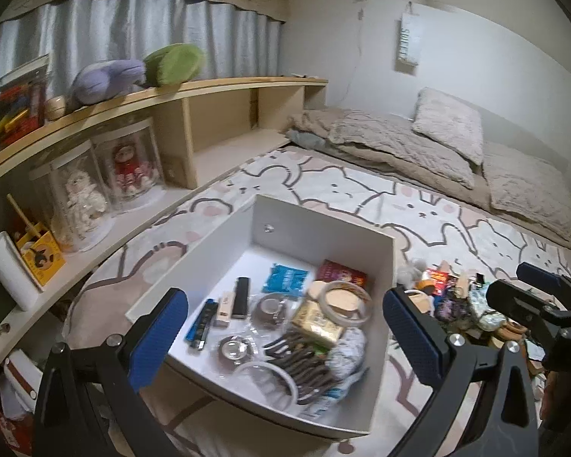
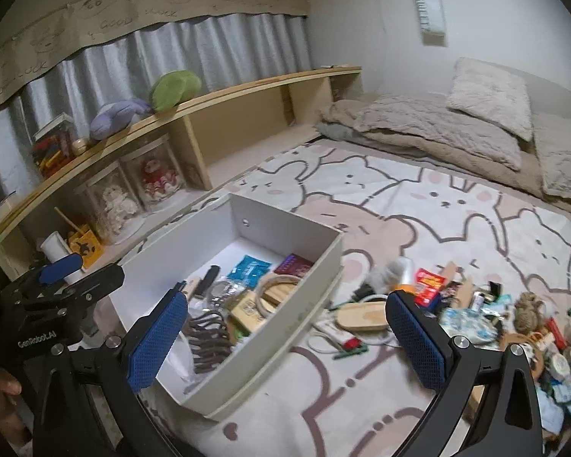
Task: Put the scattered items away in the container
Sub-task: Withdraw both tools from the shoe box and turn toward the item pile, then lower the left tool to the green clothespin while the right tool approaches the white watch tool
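Left gripper point(image 1: 285, 337): jaws spread wide and holding nothing, hanging over the near end of the box.
Right gripper point(image 2: 287, 339): jaws spread wide too, also holding nothing, above the box's right wall and the rug beside it.
Box point(image 1: 323, 224): white, open-topped, sitting on the rug point(image 2: 418, 205) (a pale one printed with cartoon bunnies).
Inside the box: a blue packet point(image 1: 285, 278), a red packet point(image 1: 340, 271), a black stick-shaped item point(image 1: 241, 297), a wooden ring point(image 1: 344, 301) and a bundle of dark sticks point(image 1: 304, 365), among other small things.
Scattered items point(image 2: 487, 304): a loose heap on the rug just to the right of the box, including a flat wooden piece point(image 2: 361, 314) and a red packet point(image 2: 428, 285).
Shelf point(image 1: 224, 114): along the left wall, with two soft toys point(image 1: 141, 72) on top.
Bedding point(image 2: 456, 133): beige, at the far side of the rug.
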`<state>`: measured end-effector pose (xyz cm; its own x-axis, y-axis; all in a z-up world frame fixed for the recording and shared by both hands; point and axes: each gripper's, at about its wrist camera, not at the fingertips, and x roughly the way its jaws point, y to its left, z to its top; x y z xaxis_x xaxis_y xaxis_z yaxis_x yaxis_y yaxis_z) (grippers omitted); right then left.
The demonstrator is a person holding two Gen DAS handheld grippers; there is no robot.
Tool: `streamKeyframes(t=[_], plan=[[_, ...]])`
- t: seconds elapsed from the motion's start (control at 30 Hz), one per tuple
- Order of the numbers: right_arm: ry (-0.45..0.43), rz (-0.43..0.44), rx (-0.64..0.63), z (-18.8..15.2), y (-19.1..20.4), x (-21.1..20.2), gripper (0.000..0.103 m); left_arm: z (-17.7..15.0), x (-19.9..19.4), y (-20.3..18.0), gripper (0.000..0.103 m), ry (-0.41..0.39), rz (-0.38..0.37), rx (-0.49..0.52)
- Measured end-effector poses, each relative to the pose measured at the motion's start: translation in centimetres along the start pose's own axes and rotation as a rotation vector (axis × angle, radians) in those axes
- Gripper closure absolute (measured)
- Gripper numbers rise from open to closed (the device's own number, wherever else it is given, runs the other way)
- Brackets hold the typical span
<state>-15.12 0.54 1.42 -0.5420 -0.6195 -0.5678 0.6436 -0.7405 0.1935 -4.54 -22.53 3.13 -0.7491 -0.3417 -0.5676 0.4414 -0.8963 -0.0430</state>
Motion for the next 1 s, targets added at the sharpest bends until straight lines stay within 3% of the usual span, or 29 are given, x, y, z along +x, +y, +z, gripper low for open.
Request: streamKeyframes(t=[1.0], plan=[[-0.103, -0.279, 0.175, -3.6, -11.2, -12.1, 0.000, 0.5, -0.3, -13.5, 0.000, -0.001, -0.282, 0.134]])
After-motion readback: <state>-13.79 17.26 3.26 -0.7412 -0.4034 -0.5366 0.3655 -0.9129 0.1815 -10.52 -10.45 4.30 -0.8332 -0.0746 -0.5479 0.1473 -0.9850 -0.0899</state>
